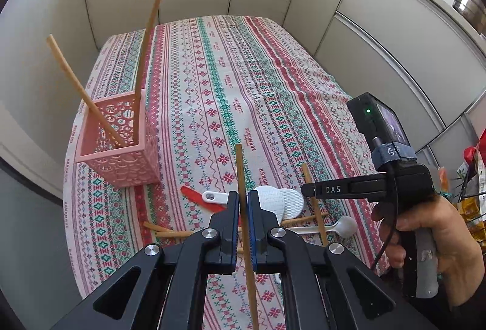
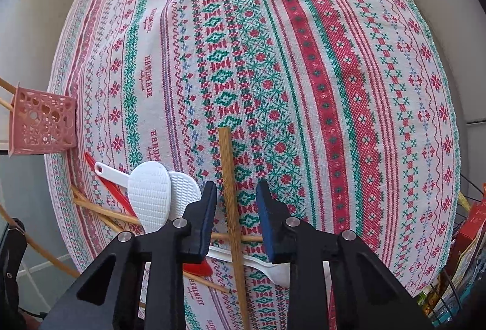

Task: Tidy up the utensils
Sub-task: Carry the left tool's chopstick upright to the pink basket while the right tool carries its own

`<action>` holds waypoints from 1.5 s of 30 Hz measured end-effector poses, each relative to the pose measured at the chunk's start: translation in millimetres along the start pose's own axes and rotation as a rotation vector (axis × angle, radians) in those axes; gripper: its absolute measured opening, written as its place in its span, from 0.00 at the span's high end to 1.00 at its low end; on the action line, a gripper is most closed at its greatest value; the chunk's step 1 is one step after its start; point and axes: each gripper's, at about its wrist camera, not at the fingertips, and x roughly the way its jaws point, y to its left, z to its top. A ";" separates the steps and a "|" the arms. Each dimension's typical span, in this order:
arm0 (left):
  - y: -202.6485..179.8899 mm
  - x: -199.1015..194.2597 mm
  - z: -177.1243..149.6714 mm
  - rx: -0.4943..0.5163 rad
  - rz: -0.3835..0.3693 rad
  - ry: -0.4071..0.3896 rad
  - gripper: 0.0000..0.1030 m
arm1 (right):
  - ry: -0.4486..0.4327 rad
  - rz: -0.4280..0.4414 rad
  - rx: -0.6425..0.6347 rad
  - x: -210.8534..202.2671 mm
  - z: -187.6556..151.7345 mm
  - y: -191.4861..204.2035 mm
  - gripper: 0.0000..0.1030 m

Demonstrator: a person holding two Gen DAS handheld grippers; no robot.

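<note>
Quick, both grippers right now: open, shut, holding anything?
Left gripper: shut on a thin wooden chopstick.
Right gripper: open, jaws straddling another wooden chopstick without touching it.

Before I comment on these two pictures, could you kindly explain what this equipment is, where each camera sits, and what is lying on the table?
There is no robot here: a person holds a handheld two-finger gripper in each hand, with a fisheye camera looking along its fingers. The left view shows the left gripper shut on a wooden chopstick, with the person's right hand on the other tool. The right view shows the right gripper open around another chopstick lying on the patterned tablecloth, its pads not touching it. Also there: white rice paddles, a red utensil, more chopsticks, and a pink lattice holder with two chopsticks inside.
</note>
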 end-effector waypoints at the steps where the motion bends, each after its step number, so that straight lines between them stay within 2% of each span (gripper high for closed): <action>1: 2.9 -1.4 -0.7 -0.004 0.000 -0.002 0.95 | 0.001 -0.004 -0.001 0.9 0.0 -0.2 0.75; 7: 13.1 -6.9 -4.0 -0.026 0.008 -0.011 0.94 | -0.018 -0.059 -0.049 3.1 0.6 5.8 0.92; 11: 15.3 -16.8 -6.1 -0.033 0.014 -0.035 0.94 | -0.023 -0.045 -0.062 -2.0 -2.6 6.2 0.93; 14: 16.1 -31.5 -7.2 -0.036 0.021 -0.069 0.95 | -0.069 -0.014 -0.073 -27.1 -11.2 1.8 0.93; 21: 19.0 -69.5 -7.7 -0.051 0.050 -0.178 0.95 | -0.238 0.084 -0.093 -92.9 -40.3 7.6 0.93; 28: 18.4 -126.9 -8.6 -0.053 0.136 -0.380 0.95 | -0.472 0.143 -0.174 -158.8 -61.6 35.3 0.93; 32: 21.7 -153.6 -8.0 -0.071 0.154 -0.484 0.95 | -0.600 0.171 -0.211 -190.1 -70.0 53.9 0.93; 38: 32.1 -185.1 -7.9 -0.112 0.192 -0.634 0.95 | -0.736 0.219 -0.238 -220.1 -73.0 78.3 0.93; 45: 53.4 -195.9 -0.7 -0.177 0.218 -0.763 0.95 | -0.898 0.356 -0.243 -241.1 -70.3 104.6 0.93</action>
